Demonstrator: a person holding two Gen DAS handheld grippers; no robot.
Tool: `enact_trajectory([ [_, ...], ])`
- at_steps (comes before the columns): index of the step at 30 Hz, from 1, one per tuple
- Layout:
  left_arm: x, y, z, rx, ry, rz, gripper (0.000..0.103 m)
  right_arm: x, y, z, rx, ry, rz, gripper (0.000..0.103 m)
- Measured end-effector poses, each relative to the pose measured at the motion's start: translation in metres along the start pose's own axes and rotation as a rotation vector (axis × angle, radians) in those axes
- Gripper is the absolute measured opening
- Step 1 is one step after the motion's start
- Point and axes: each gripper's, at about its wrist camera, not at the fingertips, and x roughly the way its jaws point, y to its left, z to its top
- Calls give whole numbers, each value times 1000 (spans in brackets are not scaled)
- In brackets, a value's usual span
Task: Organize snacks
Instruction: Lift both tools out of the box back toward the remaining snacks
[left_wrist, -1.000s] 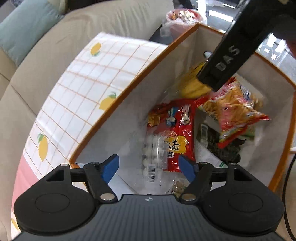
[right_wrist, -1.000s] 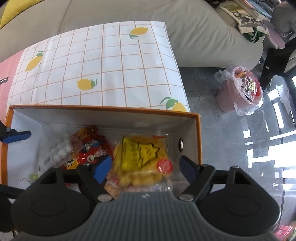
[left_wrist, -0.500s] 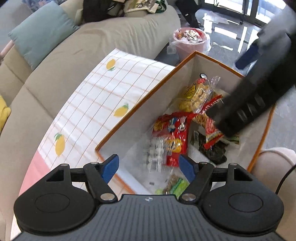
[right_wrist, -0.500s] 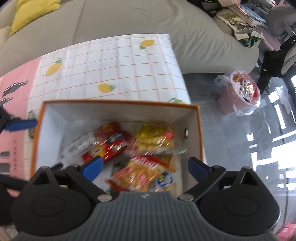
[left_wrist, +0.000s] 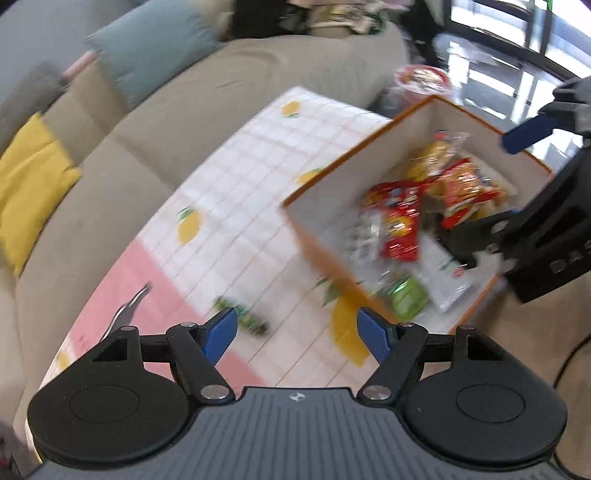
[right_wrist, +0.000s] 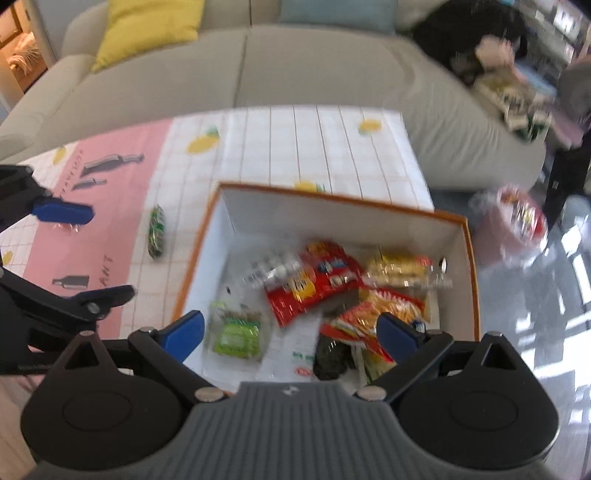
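An orange-rimmed white box stands on the lemon-print tablecloth. In it lie a red packet, a yellow bag, an orange chips bag, a green packet and a dark packet. My right gripper hovers open above the box's near edge, with nothing between its fingers. My left gripper hangs open over the cloth, left of the box. A long green snack packet lies loose on the cloth near its left fingertip. The same packet shows in the right wrist view beside the left gripper.
A beige sofa curves behind the table, with a yellow cushion and a teal cushion. A pink bin lined with a plastic bag stands on the shiny floor right of the box. A dark cable runs along the floor.
Both grippers rose and drew back from the box. The right gripper widened and left the yellow bag in the box. The left gripper swung left over the cloth, bringing the loose green packet into view.
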Motion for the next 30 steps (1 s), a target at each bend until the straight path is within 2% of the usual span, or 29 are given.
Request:
enact_trajectory([
  [8, -6, 40, -73, -238, -29, 90, 87, -4, 67, -31, -12, -143, 68, 97],
  [11, 0, 51, -100, -309, -3, 109, 87, 4, 96, -41, -27, -163, 68, 97],
  [21, 31, 70, -164, -449, 122, 51, 87, 41, 165, -65, -103, -70, 97, 97],
  [30, 55, 79, -186, -485, 188, 22, 87, 75, 187, -70, -138, 28, 100, 97],
])
